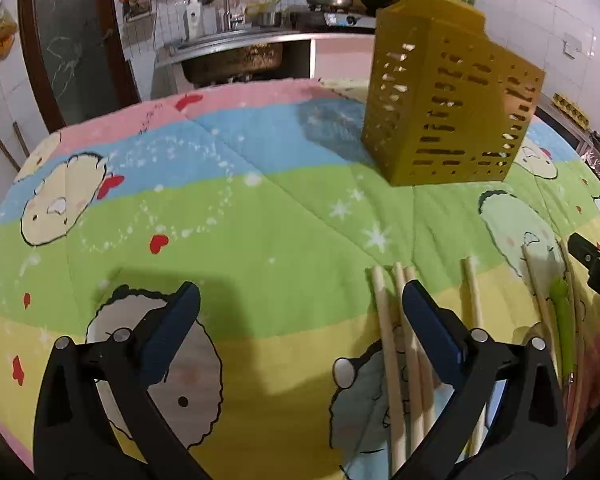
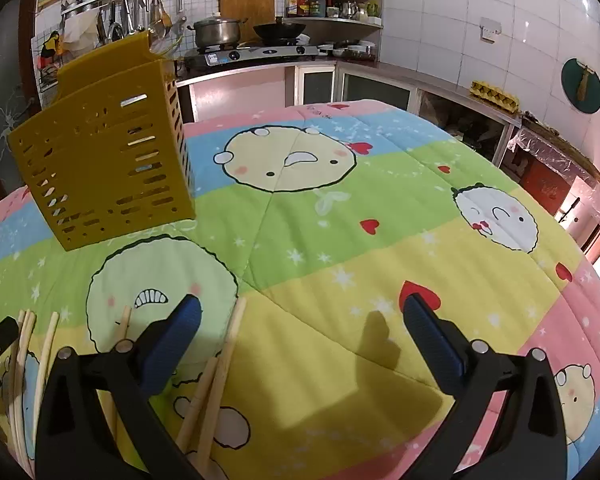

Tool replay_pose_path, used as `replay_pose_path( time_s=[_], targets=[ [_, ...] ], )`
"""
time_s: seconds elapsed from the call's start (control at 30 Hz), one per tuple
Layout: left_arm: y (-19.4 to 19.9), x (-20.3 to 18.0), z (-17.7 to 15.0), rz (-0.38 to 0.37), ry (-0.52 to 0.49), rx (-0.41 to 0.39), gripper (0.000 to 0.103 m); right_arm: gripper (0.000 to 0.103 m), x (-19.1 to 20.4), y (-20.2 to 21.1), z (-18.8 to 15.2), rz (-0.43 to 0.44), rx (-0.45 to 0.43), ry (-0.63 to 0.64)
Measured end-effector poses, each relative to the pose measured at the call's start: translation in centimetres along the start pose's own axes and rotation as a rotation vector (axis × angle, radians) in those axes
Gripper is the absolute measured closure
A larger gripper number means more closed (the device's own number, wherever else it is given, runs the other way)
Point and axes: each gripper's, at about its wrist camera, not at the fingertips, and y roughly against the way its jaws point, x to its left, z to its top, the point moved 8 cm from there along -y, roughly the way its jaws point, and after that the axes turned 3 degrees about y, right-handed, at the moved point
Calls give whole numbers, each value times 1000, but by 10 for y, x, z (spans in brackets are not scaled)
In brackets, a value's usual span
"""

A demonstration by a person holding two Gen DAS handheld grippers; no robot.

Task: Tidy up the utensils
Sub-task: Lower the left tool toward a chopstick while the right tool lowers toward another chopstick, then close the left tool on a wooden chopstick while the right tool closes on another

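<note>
Both the left gripper (image 1: 300,294) and right gripper (image 2: 302,306) gape wide, holding nothing, above about six wooden chopsticks (image 1: 388,344) and one green utensil (image 1: 562,312) on the quilt (image 2: 340,208), near one yellow holder (image 1: 448,100).

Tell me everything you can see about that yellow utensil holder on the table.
The utensil holder is a mustard-yellow box, plastic by its look, with rows of slots cut through its walls and a taller back panel rising above the front. It stands upright on the cartoon-print quilt, beyond the loose chopsticks. Its contents cannot be seen. Nothing but the quilt touches it; both grippers are well short of it.
</note>
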Motion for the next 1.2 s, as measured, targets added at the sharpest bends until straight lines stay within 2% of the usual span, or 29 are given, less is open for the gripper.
replay_pose_path(
  time_s=[0.23,0.43,0.6,0.7,0.8,1.03,1.2],
  targets=[
    [-9,1,-6,2,-3,43,8,4,3,-2,-1,-8,1,13],
    [-6,-10,-10,-4,-29,44,20,5,7,0,-1,-24,6,44],
    [-3,-16,-10,-22,-37,49,33,21,15,-5,-4,-5,43,63],
    [-2,-19,-9,-29,-44,54,36,34,19,-8,-6,2,65,71],
    [-3,-18,-8,-40,-31,64,37,46,23,-10,-9,14,89,71],
    [-6,-19,-5,-49,-33,75,39,64,30,-11,-12,23,125,58],
    [-7,-27,-3,-64,-46,101,57,75,32,-9,-11,38,145,46]
  ],
)
